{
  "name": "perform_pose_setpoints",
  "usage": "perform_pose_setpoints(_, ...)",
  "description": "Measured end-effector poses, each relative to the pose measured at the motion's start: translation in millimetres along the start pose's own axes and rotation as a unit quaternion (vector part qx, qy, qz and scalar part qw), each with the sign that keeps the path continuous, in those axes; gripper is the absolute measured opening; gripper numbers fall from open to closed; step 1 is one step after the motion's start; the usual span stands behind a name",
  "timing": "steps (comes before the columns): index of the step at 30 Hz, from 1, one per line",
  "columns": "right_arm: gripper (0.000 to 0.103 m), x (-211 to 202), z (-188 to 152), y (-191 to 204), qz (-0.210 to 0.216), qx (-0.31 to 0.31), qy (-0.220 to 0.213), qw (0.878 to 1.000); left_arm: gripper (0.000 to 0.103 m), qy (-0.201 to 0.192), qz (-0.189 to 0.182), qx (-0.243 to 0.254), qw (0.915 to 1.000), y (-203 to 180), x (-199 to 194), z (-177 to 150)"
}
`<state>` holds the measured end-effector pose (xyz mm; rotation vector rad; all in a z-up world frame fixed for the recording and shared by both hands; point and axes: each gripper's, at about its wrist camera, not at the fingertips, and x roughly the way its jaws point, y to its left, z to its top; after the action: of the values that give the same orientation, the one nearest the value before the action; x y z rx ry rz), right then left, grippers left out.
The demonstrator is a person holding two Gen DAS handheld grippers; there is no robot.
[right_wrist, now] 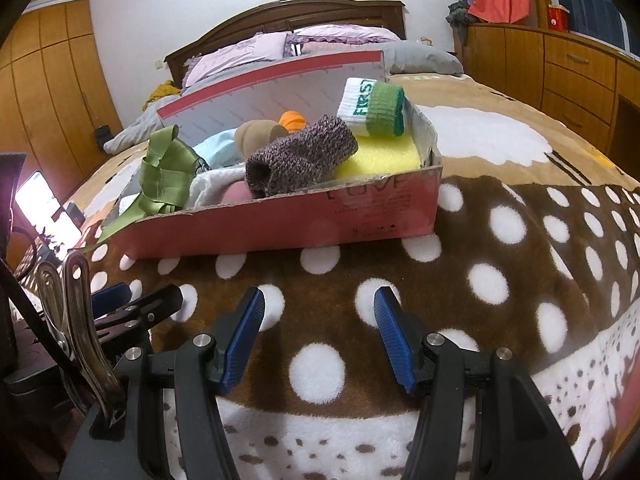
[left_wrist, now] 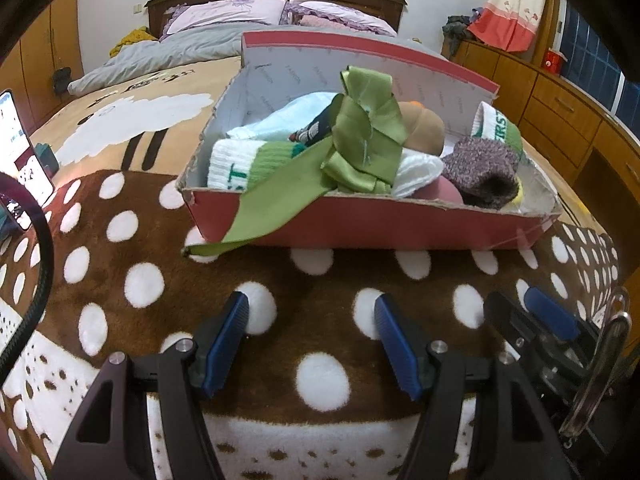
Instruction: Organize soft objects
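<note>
Red box [left_wrist: 360,224], lid up, on spotted blanket [left_wrist: 200,280] over bed: holds green ribbon [left_wrist: 360,140] trailing over near wall, rolled socks [right_wrist: 370,108], purple knit sock [right_wrist: 300,156], possibly a yellow sponge [right_wrist: 380,156]. Left gripper [left_wrist: 312,328] and right gripper [right_wrist: 320,320]: fingers wide apart, empty, near side of box.

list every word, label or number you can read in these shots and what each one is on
"FIRST" on the white cuff of the green and white knitted sock propped at the box's end, though the second letter is unclear.
"ST" on the second green and white sock inside; the rest is hidden.
"LOVE" faintly on the red cardboard box; smaller lines below are unreadable.
Repeated grey print on the box's white lining: too small.
Phone screen: blurred.
</note>
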<state>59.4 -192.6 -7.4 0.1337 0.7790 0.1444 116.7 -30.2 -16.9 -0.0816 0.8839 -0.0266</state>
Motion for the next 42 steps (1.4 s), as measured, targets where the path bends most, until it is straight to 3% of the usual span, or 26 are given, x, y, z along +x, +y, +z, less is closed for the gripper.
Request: perform_pose_setpoints(42, 0.059, 2.3, -0.2, -3.1, 0.0, 0.006, 0.004, 1.0, 0.069, 0.001, 0.003, -0.001, 1.0, -1.5, 5.4, -5.0)
